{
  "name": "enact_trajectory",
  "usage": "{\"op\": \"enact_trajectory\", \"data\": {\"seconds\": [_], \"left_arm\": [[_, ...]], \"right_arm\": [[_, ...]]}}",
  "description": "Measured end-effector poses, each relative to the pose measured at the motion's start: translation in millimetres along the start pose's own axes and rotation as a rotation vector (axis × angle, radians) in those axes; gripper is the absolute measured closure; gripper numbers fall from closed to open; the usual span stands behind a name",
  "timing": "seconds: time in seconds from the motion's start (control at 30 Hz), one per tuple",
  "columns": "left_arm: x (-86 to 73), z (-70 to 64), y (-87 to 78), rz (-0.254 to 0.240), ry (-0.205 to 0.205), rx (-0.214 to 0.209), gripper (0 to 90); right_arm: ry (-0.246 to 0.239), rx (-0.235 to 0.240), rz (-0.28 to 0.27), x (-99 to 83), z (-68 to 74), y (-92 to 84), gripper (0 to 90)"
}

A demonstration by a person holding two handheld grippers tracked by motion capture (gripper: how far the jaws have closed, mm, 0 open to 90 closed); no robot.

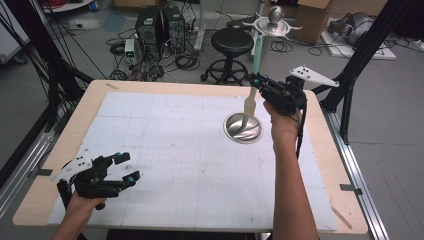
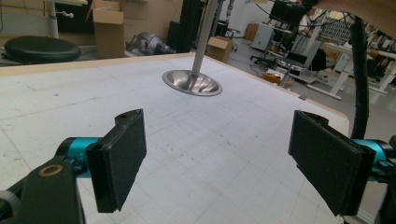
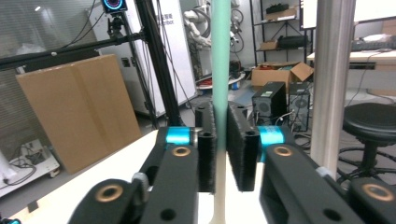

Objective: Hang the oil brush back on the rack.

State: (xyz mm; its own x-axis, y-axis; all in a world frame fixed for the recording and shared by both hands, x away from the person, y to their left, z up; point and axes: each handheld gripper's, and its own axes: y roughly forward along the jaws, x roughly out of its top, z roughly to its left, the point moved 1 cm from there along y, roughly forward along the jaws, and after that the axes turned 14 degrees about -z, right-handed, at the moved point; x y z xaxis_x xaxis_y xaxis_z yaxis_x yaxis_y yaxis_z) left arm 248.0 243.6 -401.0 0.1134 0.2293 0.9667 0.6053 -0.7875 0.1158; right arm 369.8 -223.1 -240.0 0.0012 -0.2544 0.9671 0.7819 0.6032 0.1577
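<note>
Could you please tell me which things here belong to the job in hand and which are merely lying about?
In use:
- spatula in the right gripper
- metal stand

Lying about:
- black stool
- cardboard boxes
- computer towers

Even, fairly dim indoor light falls on the white table mat (image 1: 165,150) — shadows on it are faint. Above the mat's far edge the steel dish (image 1: 243,128) shows soft glare. The high view is slightly soft; the black jaws nearest each gripper camera blur — edges bend slightly.
</note>
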Motion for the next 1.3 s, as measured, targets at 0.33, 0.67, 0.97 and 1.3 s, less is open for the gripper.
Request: {"op": "enact_trajectory", "data": {"seconds": [0.33,0.67,0.97,1.3], "left_arm": [[-0.3,3.4,-3.7,-0.008,-0.002,0.020,19.4],[-1.4,6.8,-7.4,-0.018,-0.007,0.030,19.3],[-3.4,8.0,-7.0,-0.025,-0.012,0.044,19.0],[-5.0,8.2,-8.7,-0.022,-0.004,0.046,19.0]], "right_arm": [[-0.128,-0.075,0.048,1.4,3.8,-15.2,45.3],[-0.177,-0.068,0.148,-37.3,2.4,-53.2,25.2],[-0.167,-0.064,0.224,-88.5,1.1,-95.6,17.2],[-0.196,-0.073,0.232,-126.9,14.6,-134.2,17.1]]}}
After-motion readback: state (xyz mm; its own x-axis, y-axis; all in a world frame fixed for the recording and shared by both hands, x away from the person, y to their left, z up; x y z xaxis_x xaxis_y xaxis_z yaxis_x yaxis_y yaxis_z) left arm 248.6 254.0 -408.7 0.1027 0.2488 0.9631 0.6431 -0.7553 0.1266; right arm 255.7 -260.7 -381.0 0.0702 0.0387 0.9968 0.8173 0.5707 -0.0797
